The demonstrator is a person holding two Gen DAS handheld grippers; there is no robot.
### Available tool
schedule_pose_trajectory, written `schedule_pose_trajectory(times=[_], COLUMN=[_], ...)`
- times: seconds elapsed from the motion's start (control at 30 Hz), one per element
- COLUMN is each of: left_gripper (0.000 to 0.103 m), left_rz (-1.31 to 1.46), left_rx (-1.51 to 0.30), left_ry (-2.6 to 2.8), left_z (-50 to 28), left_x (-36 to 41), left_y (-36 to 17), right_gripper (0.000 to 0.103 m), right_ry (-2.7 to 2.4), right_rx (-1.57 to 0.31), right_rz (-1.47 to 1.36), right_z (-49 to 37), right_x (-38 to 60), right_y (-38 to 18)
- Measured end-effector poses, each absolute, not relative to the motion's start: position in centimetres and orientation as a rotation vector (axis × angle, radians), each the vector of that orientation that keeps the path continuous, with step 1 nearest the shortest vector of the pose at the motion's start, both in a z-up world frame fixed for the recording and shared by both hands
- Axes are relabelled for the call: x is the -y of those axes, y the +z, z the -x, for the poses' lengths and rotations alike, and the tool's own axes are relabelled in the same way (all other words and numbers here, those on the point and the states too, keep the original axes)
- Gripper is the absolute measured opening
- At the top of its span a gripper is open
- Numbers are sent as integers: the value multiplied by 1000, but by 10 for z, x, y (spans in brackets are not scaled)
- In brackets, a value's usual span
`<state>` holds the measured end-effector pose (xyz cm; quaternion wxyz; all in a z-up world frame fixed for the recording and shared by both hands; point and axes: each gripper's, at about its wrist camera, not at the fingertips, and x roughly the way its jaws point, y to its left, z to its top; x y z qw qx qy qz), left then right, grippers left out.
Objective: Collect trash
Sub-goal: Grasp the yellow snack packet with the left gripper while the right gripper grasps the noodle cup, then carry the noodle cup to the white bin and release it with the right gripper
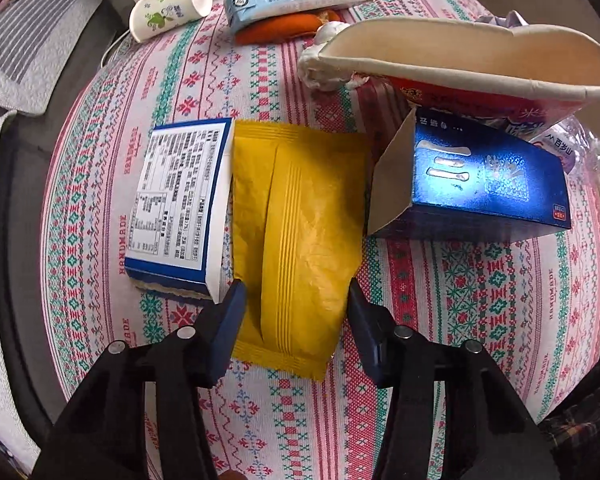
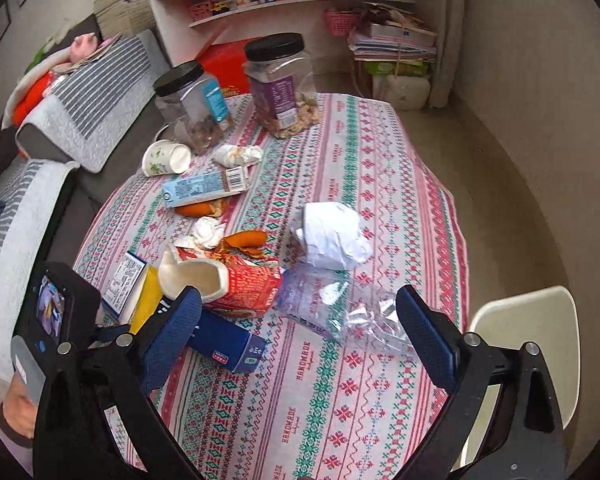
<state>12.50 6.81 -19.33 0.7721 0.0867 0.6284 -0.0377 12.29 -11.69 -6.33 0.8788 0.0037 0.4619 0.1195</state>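
A yellow snack wrapper (image 1: 296, 232) lies flat on the patterned tablecloth (image 1: 480, 300). My left gripper (image 1: 296, 296) is open, one finger on each side of the wrapper's near end, apart from it. A white and blue carton (image 1: 180, 204) lies left of it, a dark blue box (image 1: 480, 184) right of it, a crushed red paper cup (image 1: 460, 68) behind. My right gripper (image 2: 300, 320) is open and empty above the table, near a crushed clear plastic bottle (image 2: 340, 308) and a crumpled white paper (image 2: 332, 236).
A paper cup (image 2: 166, 158), a light blue carton (image 2: 204, 188), orange peel (image 2: 244, 240) and tissue wads (image 2: 208, 232) lie farther back. Two black-lidded jars (image 2: 280, 84) stand at the far edge. A sofa (image 2: 80, 104) is left, a white chair (image 2: 528, 340) right.
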Motion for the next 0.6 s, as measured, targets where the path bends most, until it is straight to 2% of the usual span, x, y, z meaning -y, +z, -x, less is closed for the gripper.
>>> schedule_pose_trajectory(times=[0.03,0.1,0.27,0.4,0.47,0.53,0.57,0.6], left_gripper=[35,29,28,28,28,28,28,28], left_rz=[-202,-171,-135,-129,-131,-118,-108,-102], left_rx=[-1351,-1336,-1243,-1233,-1223,-1213,-1210,-1206], left_ry=[-82,-110,-191,-210,-212,-199,-190,-179], left_z=[-122,-111,-73,-51,-47,-44,-45,-54], left_x=[-68,-71,-85,-92,-94,-101,-103,-99], left_y=[-190,-177,-125,-113,-109,-105,-104,-108], right_gripper=[94,94,94,91,82,55,49,29], right_ry=[279,332,411,449,456,451,453,463], right_rx=[-953,-919,-903,-935,-956,-982,-980,-1000], right_rz=[38,155,345,390,415,406,377,339], right_z=[-125,-126,-127,-134,-139,-143,-144,-145], right_x=[109,93,70,59,51,45,43,42], right_y=[-64,-67,-84,-102,-111,-118,-118,-118])
